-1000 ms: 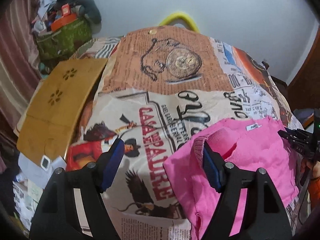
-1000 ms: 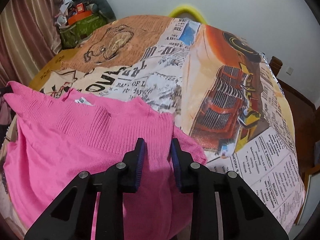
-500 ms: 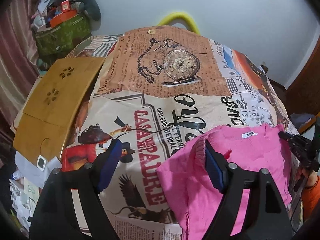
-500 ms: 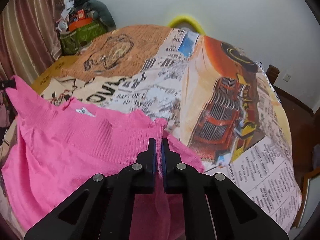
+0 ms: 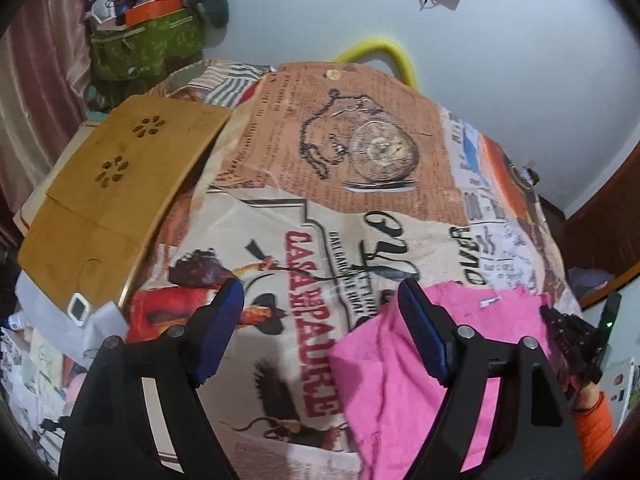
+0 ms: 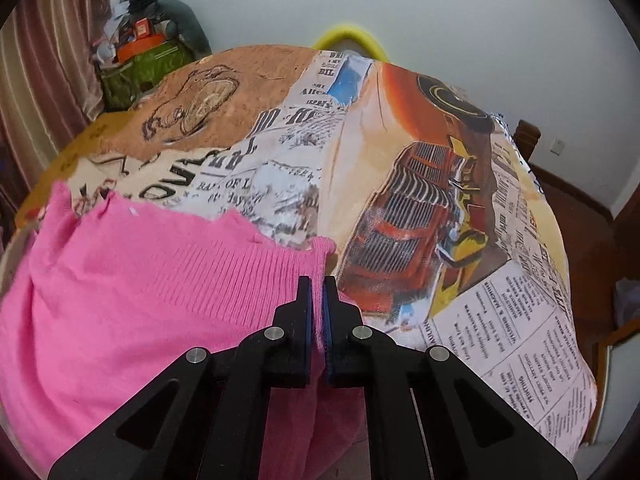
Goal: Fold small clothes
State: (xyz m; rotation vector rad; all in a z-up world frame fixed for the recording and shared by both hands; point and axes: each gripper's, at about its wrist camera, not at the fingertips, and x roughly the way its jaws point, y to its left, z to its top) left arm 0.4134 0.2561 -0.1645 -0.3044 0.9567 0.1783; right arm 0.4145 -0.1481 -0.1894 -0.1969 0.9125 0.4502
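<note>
Board (image 5: 116, 184): wooden, at the bed's left edge, with flower-shaped cut-outs.
Left gripper (image 5: 320, 320): jaws wide apart and holding nothing; the left pad is over the printed sheet (image 5: 288, 216), the right pad at the sweater's near left edge.
Sweater (image 5: 404, 372): pink knit, lying on the sheet at the near side of the bed, with a white label at its collar.
Right gripper (image 6: 316, 312): jaws pressed together on the sweater's ribbed right edge, pink cloth pinched between the pads.
Sheet, right part: red truck print, bare.
</note>
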